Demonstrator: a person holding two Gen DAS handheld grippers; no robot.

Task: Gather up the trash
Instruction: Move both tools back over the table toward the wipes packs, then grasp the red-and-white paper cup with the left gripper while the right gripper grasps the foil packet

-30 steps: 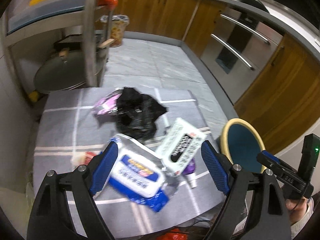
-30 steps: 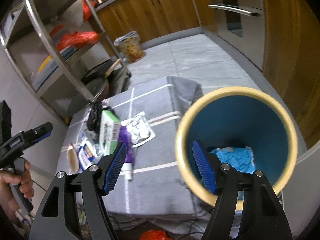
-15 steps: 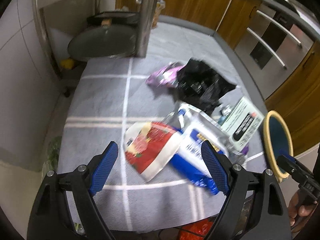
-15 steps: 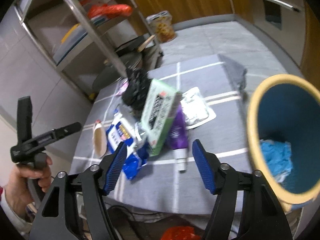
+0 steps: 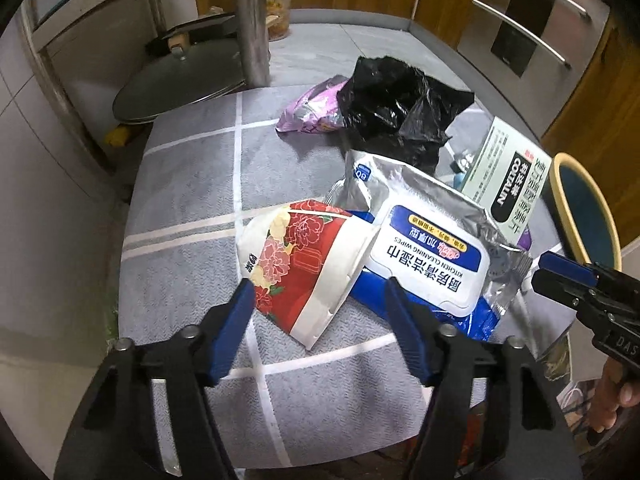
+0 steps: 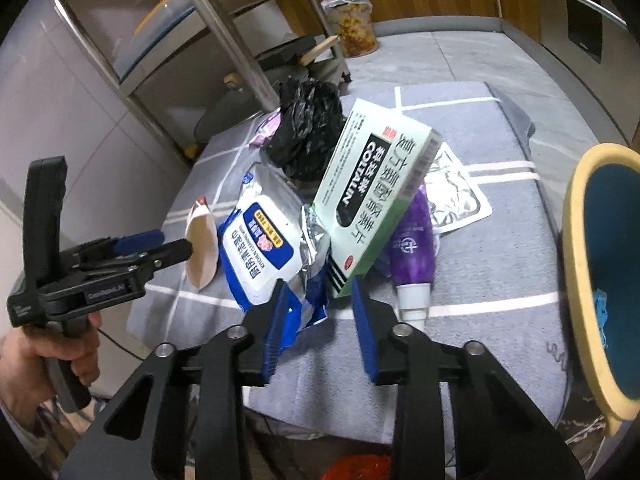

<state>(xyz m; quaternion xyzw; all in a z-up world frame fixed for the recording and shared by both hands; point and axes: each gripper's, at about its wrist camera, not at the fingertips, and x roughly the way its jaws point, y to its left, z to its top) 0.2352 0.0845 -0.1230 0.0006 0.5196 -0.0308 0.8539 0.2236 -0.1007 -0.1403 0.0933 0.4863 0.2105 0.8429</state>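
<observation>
Left gripper (image 5: 320, 300): jaws narrowing round paper cup (image 5: 304, 268), no contact. Right gripper (image 6: 316, 308): narrowing below medicine box (image 6: 372, 196), empty. Risk: propped box topples when nudged.

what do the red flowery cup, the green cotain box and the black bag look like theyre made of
Red flowery cup: looks like coated paper, printed outside, plain tan inside, wall dented.
Green box: apparently thin cardboard, smooth printed faces with sharp folded edges.
Black bag: likely thin plastic film, crumpled with glossy highlights.
</observation>
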